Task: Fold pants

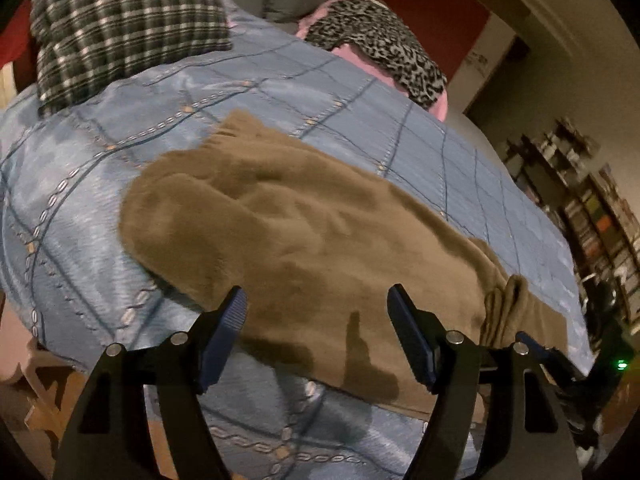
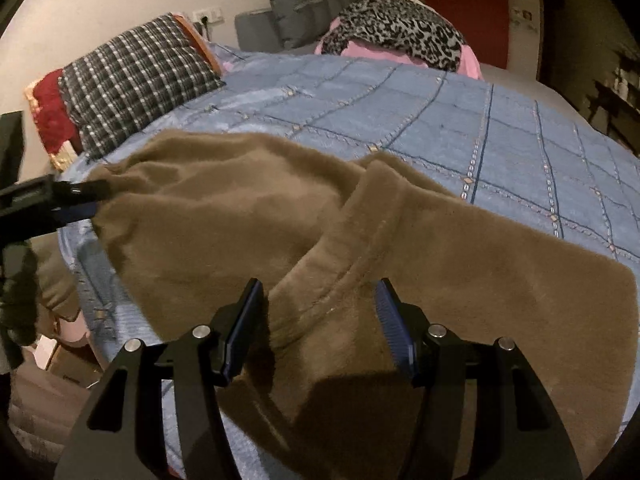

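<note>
The brown fleece pants (image 1: pixel 304 232) lie spread on a blue patterned bedspread (image 1: pixel 280 92). In the left wrist view my left gripper (image 1: pixel 316 300) is open, its jaws wide apart just above the pants' near edge, holding nothing. In the right wrist view the pants (image 2: pixel 248 232) show a folded ridge and seam running toward my right gripper (image 2: pixel 318 292), which is open over that ridge and empty. The left gripper also shows in the right wrist view (image 2: pixel 86 200), at the pants' far left end, touching the cloth's edge. The right gripper's fingers (image 1: pixel 532 346) peek in at the pants' bunched right end.
A plaid pillow (image 1: pixel 124 20) and a red cushion (image 2: pixel 50 112) lie at the head of the bed. A leopard-print cloth on pink fabric (image 1: pixel 380 40) sits at the far side. Grey cushions (image 2: pixel 304 4) stand behind. Shelves (image 1: pixel 592 208) line the right wall. Boxes (image 2: pixel 60 356) sit on the floor at left.
</note>
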The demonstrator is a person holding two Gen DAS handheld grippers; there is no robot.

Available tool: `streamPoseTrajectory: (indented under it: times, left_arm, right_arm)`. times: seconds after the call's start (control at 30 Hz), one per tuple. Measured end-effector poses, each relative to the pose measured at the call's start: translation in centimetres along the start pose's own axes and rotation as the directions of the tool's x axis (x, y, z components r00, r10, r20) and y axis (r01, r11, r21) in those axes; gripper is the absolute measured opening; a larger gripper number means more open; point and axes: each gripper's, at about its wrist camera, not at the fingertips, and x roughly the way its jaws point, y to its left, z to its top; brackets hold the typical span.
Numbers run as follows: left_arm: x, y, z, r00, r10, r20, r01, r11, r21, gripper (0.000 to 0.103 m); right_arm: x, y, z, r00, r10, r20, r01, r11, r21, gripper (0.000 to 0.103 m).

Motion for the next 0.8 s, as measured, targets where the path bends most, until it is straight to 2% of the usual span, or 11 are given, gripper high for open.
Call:
streamPoseTrajectory:
  times: [0.2,0.33,0.47,0.5,0.53,0.63,0.8]
  left_arm:
    - [-0.7,2.7,-0.2,0.998,0.056,0.011,-0.056,0.997,-0.056,0.073]
    - [0.0,5.0,0.1,0.997,0.073,0.002,-0.072,0.989,-0.131,0.073]
    - [1.0,6.8,1.1,1.0,0.022,0.008,-0.02,0.975,-0.222,0.073]
    - [1.2,7.1,1.5,1.0,0.006,0.011,-0.003,0.971,-0.24,0.067]
    - [1.3,7.2,1.7,1.0,-0.003,0.013,0.006,0.968,-0.251,0.055]
    - [1.5,7.0,2.6,1.0,-0.022,0.003,0.022,0.964,-0.266,0.033]
    - [0.9,5.1,3.8,1.0,0.011,0.007,-0.01,0.986,-0.164,0.026]
  right_arm:
    - [1.0,-0.3,0.0,0.999,-0.02,-0.026,0.021,1.0,0.019,0.062]
    - [1.2,-0.3,0.0,0.999,-0.025,-0.032,0.026,0.999,0.031,0.062]
    - [1.1,-0.3,0.0,0.999,-0.025,-0.032,0.026,0.999,0.033,0.062]
    - [1.2,-0.3,0.0,0.999,-0.025,-0.032,0.026,0.999,0.034,0.062]
    - [1.2,-0.3,-0.1,0.999,-0.026,-0.032,0.027,0.999,0.035,0.062]
    - [1.2,-0.3,-0.1,0.999,-0.027,-0.032,0.028,0.999,0.038,0.062]
    - [1.3,-0.5,0.0,0.999,-0.029,-0.034,0.03,0.999,0.044,0.062]
